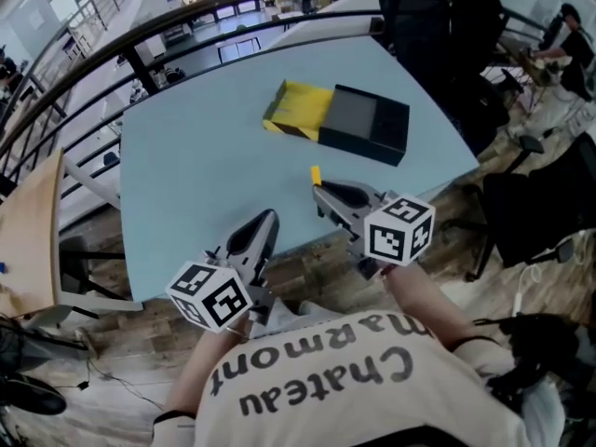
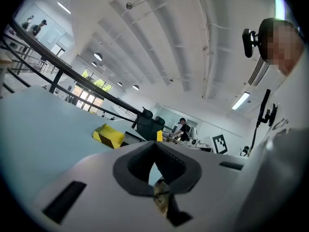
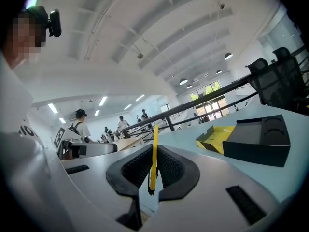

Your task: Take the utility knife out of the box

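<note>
The box lies open at the table's far middle: a black tray (image 1: 363,124) slid out of a yellow sleeve (image 1: 298,110), with the tray's recess empty. My right gripper (image 1: 318,187) hovers over the table's near edge, shut on a thin yellow utility knife (image 1: 316,174) whose end sticks out past the fingertips. In the right gripper view the knife (image 3: 154,153) stands edge-on between the ribbed pads, with the tray (image 3: 258,141) and sleeve (image 3: 216,135) ahead to the right. My left gripper (image 1: 268,218) is to the left, shut and holding nothing; its view shows the sleeve (image 2: 108,135) far ahead.
The pale blue table (image 1: 196,166) ends just under both grippers, with wooden floor below. A black railing (image 1: 186,26) curves behind the table. Black office chairs (image 1: 438,17) stand at the far right. A wooden desk edge (image 1: 28,231) is at the left.
</note>
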Demonstrator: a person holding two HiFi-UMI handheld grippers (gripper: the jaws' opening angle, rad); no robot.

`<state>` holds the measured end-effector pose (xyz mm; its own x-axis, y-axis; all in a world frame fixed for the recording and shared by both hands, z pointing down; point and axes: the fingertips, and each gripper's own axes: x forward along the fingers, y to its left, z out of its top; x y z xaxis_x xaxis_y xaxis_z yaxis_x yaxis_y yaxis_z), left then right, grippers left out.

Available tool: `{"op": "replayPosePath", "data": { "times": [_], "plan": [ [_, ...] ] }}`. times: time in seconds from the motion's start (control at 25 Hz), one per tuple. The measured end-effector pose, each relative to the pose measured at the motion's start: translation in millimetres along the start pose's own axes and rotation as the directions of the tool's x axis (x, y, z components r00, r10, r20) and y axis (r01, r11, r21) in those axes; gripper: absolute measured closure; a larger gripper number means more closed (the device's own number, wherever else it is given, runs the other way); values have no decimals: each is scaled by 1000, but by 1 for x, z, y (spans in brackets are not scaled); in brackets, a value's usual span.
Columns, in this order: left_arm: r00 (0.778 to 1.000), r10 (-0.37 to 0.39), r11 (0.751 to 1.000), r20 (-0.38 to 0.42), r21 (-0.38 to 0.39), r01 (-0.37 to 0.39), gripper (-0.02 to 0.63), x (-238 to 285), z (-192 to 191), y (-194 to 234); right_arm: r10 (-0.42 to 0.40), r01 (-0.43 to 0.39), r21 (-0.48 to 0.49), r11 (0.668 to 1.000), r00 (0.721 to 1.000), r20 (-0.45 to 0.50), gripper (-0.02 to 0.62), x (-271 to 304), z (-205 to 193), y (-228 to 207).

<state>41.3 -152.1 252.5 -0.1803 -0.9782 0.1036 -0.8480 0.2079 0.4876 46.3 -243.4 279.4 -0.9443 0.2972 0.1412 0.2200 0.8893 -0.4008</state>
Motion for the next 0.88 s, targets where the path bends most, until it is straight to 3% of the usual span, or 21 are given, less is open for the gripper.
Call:
{"op": "replayPosePath", "data": {
  "times": [0.32, 0.68, 0.88],
  "plan": [
    [999, 51, 998, 11, -31, -51, 604, 11, -47, -47, 73, -75, -32, 997, 994, -76, 543, -53, -28, 2],
    [995, 96, 995, -11, -33, -96, 604, -1, -92, -96, 140, -137, 67, 988, 989, -48, 543, -109, -48, 17],
    [994, 105, 994, -20, -35, -106, 604, -4, -107, -111, 151, -148, 48, 988, 986, -69, 543, -126, -60, 22]
  ]
}}
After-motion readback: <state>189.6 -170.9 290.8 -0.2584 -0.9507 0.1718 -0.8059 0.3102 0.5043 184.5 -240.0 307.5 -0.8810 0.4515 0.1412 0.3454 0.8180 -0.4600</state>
